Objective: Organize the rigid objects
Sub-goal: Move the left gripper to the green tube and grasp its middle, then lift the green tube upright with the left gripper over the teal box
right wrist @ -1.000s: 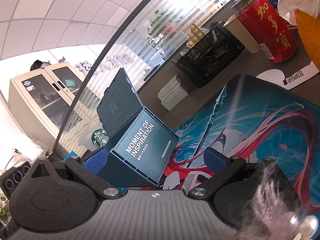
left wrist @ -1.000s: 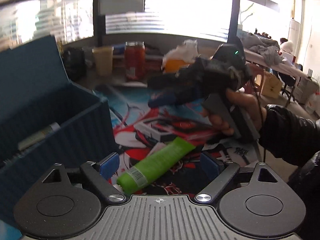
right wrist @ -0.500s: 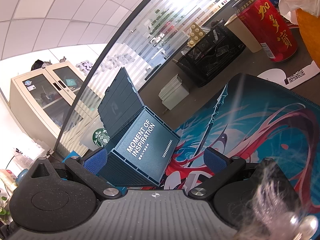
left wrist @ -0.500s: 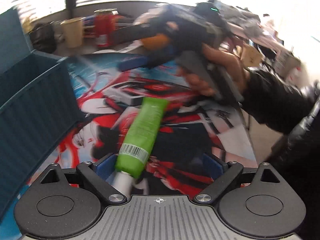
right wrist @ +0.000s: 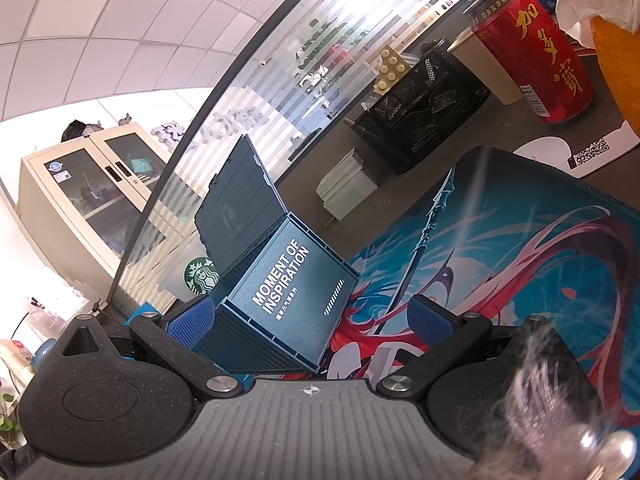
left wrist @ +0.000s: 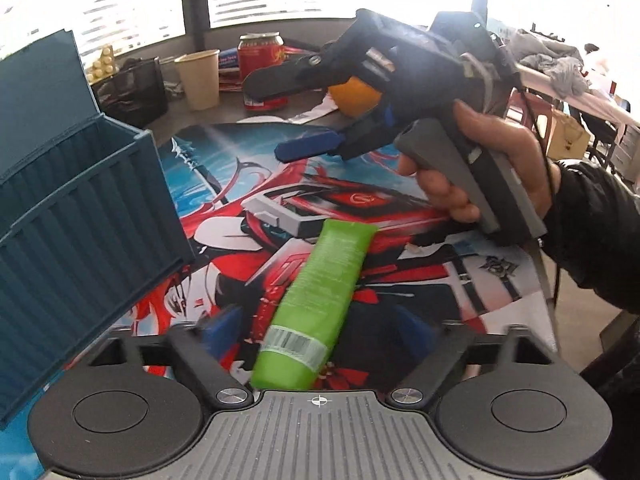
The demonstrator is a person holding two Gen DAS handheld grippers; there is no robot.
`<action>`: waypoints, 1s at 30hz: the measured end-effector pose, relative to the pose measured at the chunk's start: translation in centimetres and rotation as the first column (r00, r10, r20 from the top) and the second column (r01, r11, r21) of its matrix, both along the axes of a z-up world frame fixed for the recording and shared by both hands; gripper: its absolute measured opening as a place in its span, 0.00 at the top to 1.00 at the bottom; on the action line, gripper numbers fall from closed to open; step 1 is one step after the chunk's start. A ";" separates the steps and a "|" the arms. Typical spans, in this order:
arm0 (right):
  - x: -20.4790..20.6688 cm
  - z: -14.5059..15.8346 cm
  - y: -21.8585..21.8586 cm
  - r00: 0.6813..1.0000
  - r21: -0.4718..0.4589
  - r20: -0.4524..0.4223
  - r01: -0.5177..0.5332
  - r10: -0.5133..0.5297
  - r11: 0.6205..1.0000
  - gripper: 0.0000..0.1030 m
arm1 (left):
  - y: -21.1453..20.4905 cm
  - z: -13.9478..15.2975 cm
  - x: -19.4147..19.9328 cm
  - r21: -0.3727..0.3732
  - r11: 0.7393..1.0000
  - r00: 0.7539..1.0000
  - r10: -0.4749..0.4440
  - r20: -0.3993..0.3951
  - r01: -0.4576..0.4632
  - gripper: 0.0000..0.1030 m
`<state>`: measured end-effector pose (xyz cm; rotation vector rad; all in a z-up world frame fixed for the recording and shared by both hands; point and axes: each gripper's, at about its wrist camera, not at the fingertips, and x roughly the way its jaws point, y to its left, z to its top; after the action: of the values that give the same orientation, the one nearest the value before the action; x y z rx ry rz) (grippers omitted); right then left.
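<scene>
Two handheld grippers work over a desk covered by a bright printed mat (left wrist: 224, 184), with one green tube (left wrist: 316, 304) left out to be tidied away. At the mat's left edge stands a dark blue storage box (left wrist: 80, 216), its lid (left wrist: 36, 88) tipped back and its mouth open; what it holds cannot be made out from here. Just right of the box, the left gripper (left wrist: 320, 332) hovers low with its jaws spread wide, the tube lying flat on the mat between the two blue pads and touching neither; its barcoded end points toward the camera, its flat crimped end toward the mat's middle. Farther right, a bare hand (left wrist: 480, 176) holds the right gripper (right wrist: 312, 320) well above the mat, jaws parted and carrying nothing, aimed back at the box. Along the desk's far edge sit a mesh basket (left wrist: 132, 88), a paper cup (left wrist: 198, 78), a red can (left wrist: 262, 68) and an orange (left wrist: 354, 94).

By all appearances the step in hand is the pick-up of the tube. The next move calls for centring the pads on its body, closing gently since the tube looks soft-sided, then lifting clear of the box's near wall (left wrist: 92, 236) and carrying it left over the open top.
</scene>
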<state>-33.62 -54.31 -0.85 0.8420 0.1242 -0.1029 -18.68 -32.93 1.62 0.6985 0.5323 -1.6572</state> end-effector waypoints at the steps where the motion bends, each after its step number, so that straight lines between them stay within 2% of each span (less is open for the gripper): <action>1: 0.0 0.0 0.0 1.000 0.000 0.000 0.001 -0.001 1.000 0.00 | 0.1 0.2 -0.3 -0.002 1.000 1.000 0.002 0.002 -0.002 0.47; 2: 0.0 0.0 0.0 1.000 0.000 0.000 0.001 -0.001 1.000 0.00 | 0.1 0.3 -0.5 0.001 1.000 1.000 0.003 0.005 -0.003 0.51; 4: 0.0 0.0 0.0 1.000 0.000 -0.001 0.003 -0.003 1.000 0.00 | 0.0 0.5 -1.0 0.011 1.000 1.000 -0.008 0.006 0.008 0.67; 5: 0.0 0.0 0.1 1.000 0.000 0.000 0.004 -0.004 1.000 0.00 | 0.0 0.5 -1.3 0.013 1.000 1.000 -0.016 0.007 0.016 0.71; 12: -0.2 0.1 0.0 1.000 0.003 0.004 0.008 -0.008 1.000 0.00 | 0.6 0.6 -2.1 -0.019 0.999 0.999 0.031 0.016 -0.031 0.71; 21: -0.3 0.1 -0.2 1.000 0.004 0.007 0.009 -0.009 1.000 0.00 | 1.2 2.9 -2.2 -0.069 0.997 0.999 0.044 0.009 -0.043 0.71; 30: -0.3 0.1 -0.2 1.000 0.005 0.007 0.010 -0.010 1.000 0.00 | 1.6 5.2 -1.6 -0.149 0.985 0.996 0.086 -0.003 -0.085 0.72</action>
<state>-33.95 -54.54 -0.75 0.8477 0.1138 -0.1087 -20.32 -31.31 6.86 0.5611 0.4251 -1.5971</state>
